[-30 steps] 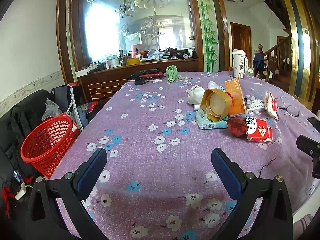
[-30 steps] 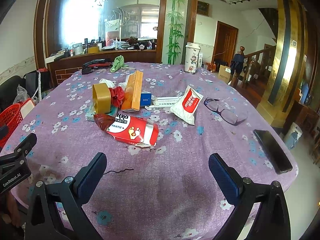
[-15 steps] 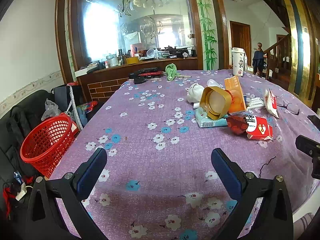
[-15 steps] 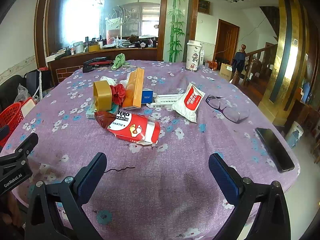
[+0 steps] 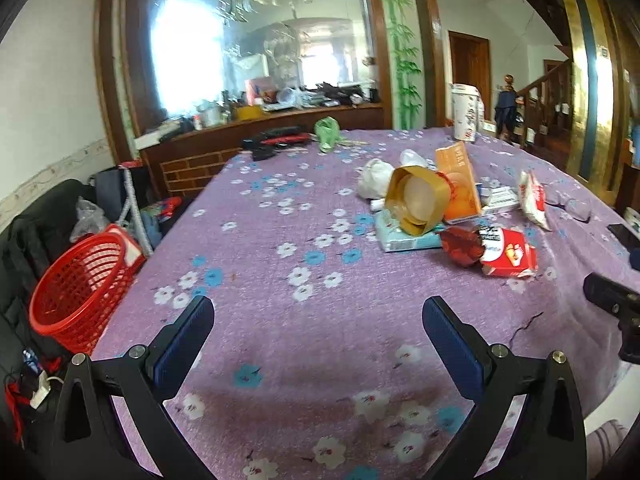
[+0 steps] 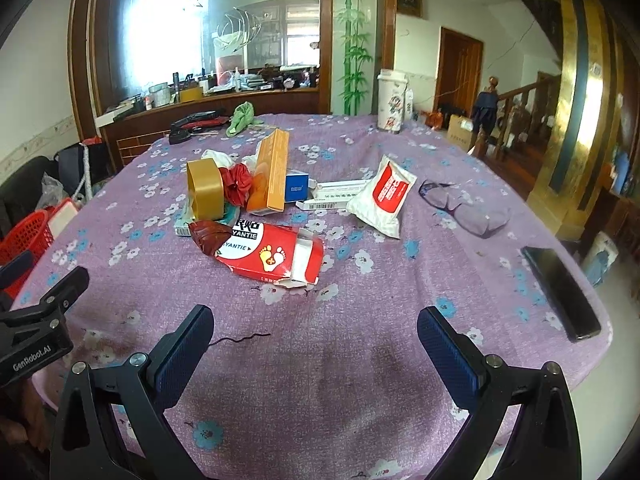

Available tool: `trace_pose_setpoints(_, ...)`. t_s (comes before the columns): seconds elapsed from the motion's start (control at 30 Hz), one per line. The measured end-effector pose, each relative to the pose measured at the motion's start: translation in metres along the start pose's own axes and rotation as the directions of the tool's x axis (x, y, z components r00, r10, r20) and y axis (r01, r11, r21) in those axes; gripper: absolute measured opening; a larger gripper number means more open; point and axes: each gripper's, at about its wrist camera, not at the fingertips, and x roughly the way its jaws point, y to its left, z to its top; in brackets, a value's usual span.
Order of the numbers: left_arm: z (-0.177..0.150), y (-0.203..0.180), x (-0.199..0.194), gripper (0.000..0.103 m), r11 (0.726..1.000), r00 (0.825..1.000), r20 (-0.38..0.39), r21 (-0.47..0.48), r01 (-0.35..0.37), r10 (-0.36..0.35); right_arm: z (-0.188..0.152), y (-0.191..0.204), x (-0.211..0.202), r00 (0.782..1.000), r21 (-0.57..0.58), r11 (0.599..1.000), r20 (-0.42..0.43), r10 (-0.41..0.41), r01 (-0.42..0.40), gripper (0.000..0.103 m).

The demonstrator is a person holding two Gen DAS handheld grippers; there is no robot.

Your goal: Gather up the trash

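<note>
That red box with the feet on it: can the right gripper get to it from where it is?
Probably yes. The right gripper is open, and only bare tablecloth lies between it and the red box.

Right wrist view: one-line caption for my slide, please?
Open right gripper hovers over the purple tablecloth, facing a torn red box and scattered wrappers.

Purple floral woven cloth (image 6: 360, 360) on tabletop, matt, coarse. Red cardboard box (image 6: 276, 256) glossy. Red plastic mesh basket (image 5: 76, 292) shiny.
</note>
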Motion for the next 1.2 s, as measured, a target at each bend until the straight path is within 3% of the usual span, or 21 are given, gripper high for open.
trace_pose_setpoints(0.1,0.016,0.001,0.005,0.103,0.999,0.998,-0.027,-0.012,0.047,-0.048,0.008,-0.009,0.004,0.999,0.008,0.999,-0.014,0.038,-0.038,0.098)
trace_pose_setpoints(0.2,0.036,-0.001,0.015,0.103,0.995,0.994,-0.057,-0.027,0.097,-0.099,0.018,-0.018,0.012,0.994,0.033,0.995,-0.046,0.095,-0.093,0.088)
trace_pose_setpoints(0.33,0.058,-0.006,0.039,0.103,0.982,0.975,-0.129,-0.071,0.174,-0.182,0.030,-0.026,0.025,0.984,0.058,0.987,-0.085,0.154,-0.149,0.078)
trace_pose_setpoints(0.43,0.072,-0.007,0.059,0.100,0.964,0.953,-0.173,-0.139,0.228,-0.250,0.033,-0.031,0.029,0.984,0.078,0.986,-0.086,0.157,-0.150,0.077)
trace_pose_setpoints(0.5,0.082,-0.007,0.070,0.086,0.950,0.941,-0.186,-0.186,0.249,-0.283,0.033,-0.033,0.028,0.986,0.082,0.986,-0.077,0.151,-0.145,0.077)
trace_pose_setpoints(0.57,0.091,-0.010,0.085,0.076,0.926,0.916,-0.214,-0.246,0.286,-0.339,0.032,-0.034,0.028,0.987,0.087,0.987,-0.071,0.144,-0.138,0.077)
trace_pose_setpoints(0.77,0.108,-0.021,0.122,0.071,0.873,0.865,-0.260,-0.365,0.324,-0.430,0.029,-0.041,0.027,0.989,0.101,0.987,-0.062,0.132,-0.125,0.077)
trace_pose_setpoints(0.87,0.109,-0.029,0.137,0.071,0.863,0.851,-0.286,-0.396,0.314,-0.441,0.029,-0.048,0.029,0.990,0.113,0.986,-0.060,0.128,-0.120,0.077)
trace_pose_setpoints(0.93,0.111,-0.038,0.145,0.065,0.866,0.846,-0.306,-0.397,0.303,-0.436,0.028,-0.051,0.030,0.990,0.124,0.985,-0.061,0.129,-0.120,0.077)
trace_pose_setpoints(1.03,0.111,-0.051,0.157,0.049,0.874,0.839,-0.330,-0.380,0.302,-0.433,0.026,-0.055,0.032,0.989,0.135,0.983,-0.065,0.131,-0.121,0.077)
trace_pose_setpoints(1.13,0.110,-0.059,0.168,0.024,0.879,0.831,-0.352,-0.372,0.299,-0.432,0.025,-0.058,0.034,0.989,0.140,0.982,-0.070,0.134,-0.123,0.077)
trace_pose_setpoints(1.2,0.108,-0.061,0.172,0.022,0.882,0.829,-0.358,-0.363,0.301,-0.430,0.025,-0.058,0.034,0.988,0.135,0.983,-0.071,0.134,-0.124,0.077)
